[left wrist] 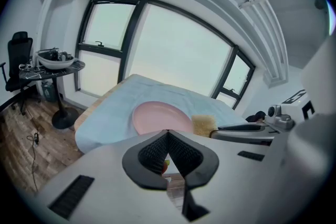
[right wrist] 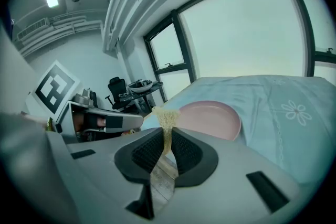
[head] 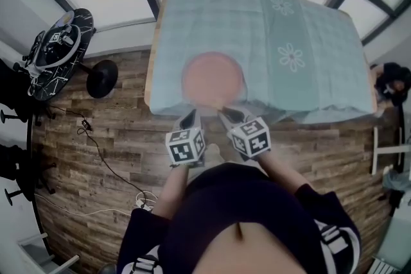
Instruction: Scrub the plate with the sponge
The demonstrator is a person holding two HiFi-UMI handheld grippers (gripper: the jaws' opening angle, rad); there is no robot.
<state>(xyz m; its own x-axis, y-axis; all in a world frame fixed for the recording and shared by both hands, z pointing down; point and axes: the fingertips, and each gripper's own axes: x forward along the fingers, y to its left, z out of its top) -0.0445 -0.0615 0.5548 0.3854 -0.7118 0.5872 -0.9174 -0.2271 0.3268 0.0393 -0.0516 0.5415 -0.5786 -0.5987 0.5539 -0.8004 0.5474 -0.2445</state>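
A pink plate [head: 213,77] lies on the pale blue cloth near the table's front edge; it also shows in the left gripper view [left wrist: 160,117] and the right gripper view [right wrist: 209,118]. My right gripper [right wrist: 167,136] is shut on a thin yellow sponge [right wrist: 166,119], squeezed flat between the jaws and held just short of the plate. From the left gripper view the sponge [left wrist: 203,124] shows beside the plate's right rim. My left gripper [left wrist: 168,135] is shut with nothing in it. Both grippers [head: 189,117] [head: 232,115] hover over the table's front edge, side by side.
The table [head: 151,67] has a bare wooden left edge, and its cloth carries flower prints [head: 291,56] on the right. A round side table [head: 58,51] with gear stands at the left, beside a black round base [head: 101,77]. Cables [head: 96,144] trail over the wooden floor.
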